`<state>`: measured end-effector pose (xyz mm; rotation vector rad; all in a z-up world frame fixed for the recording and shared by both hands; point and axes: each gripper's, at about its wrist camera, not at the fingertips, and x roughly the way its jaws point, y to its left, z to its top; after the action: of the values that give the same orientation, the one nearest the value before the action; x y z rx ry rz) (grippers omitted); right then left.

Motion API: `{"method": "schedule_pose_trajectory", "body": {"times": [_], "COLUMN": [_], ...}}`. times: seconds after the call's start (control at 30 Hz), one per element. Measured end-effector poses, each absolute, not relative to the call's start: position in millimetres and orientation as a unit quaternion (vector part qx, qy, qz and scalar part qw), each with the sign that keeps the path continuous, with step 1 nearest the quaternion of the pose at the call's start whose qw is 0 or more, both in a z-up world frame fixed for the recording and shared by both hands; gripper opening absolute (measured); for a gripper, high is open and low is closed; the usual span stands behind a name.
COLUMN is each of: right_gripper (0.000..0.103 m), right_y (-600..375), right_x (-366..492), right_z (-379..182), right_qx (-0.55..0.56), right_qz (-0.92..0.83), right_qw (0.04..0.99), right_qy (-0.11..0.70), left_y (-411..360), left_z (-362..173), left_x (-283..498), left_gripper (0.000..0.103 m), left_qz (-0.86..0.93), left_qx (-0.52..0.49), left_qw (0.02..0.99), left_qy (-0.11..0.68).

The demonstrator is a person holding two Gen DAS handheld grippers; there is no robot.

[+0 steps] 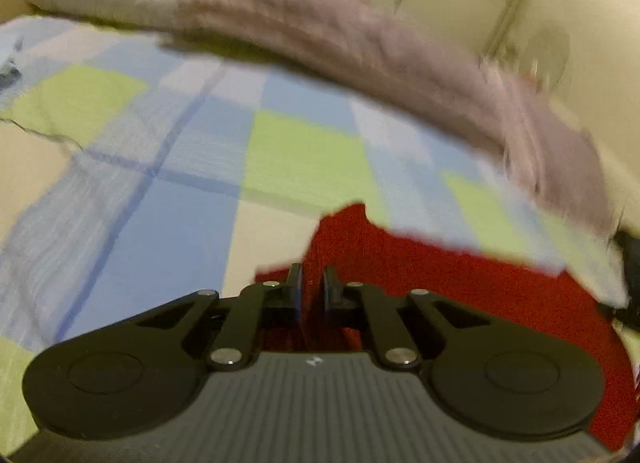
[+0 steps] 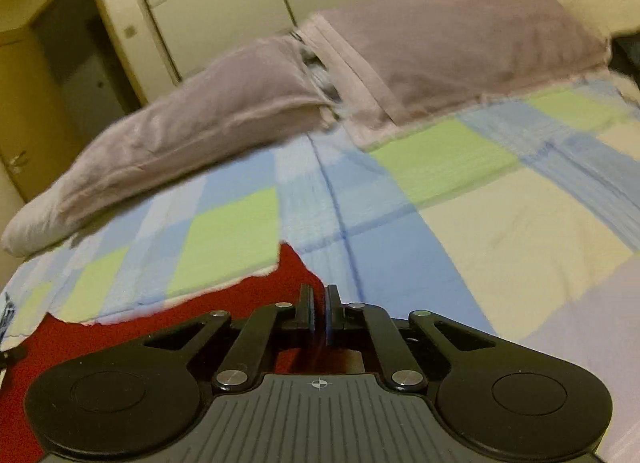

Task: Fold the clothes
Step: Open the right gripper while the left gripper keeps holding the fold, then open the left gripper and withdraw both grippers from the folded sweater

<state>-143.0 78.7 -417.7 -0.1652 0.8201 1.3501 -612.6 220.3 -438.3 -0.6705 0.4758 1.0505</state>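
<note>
On the bed (image 2: 500,231), over a checked blue, green and cream cover: one red garment (image 1: 460,283), held along its near edge. Left gripper (image 1: 313,283): jaws closed on the red cloth. Right gripper (image 2: 318,303): jaws likewise pinching it. Two mauve pillows (image 2: 248,111) lie at the head, apart from the garment. Handling note, as judgement: keep both grips level and the edge taut between them, then carry it over evenly so corners meet.

Blur and cut-offs on the bed

The pillows (image 1: 360,51) smeared with motion blur; the red garment (image 1: 460,295) ran under the left gripper (image 1: 313,283) and off the frame's bottom, its shape unreadable, likewise beneath the right gripper (image 2: 319,303).
</note>
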Motion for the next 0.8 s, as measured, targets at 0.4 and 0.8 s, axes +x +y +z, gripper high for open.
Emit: {"method": "schedule_pose_trajectory", "body": {"times": [0.4, 0.8], "right_gripper": [0.049, 0.050], "right_y": [31.3, -34.7], "right_x": [-176.3, -216.5], "right_z": [-368.3, -409.1], "right_qx": [-0.097, -0.185], "right_qz": [0.595, 0.608], "right_qw": [0.739, 0.697], "right_qy": [0.300, 0.333], "left_y": [150.1, 89.4], "left_z": [-375.5, -387.1], "left_x": [-616.7, -600.1], "left_gripper": [0.014, 0.012], "left_qz": [0.539, 0.538], "left_qx": [-0.257, -0.297], "left_qw": [0.782, 0.750], "left_qy": [0.180, 0.246]}}
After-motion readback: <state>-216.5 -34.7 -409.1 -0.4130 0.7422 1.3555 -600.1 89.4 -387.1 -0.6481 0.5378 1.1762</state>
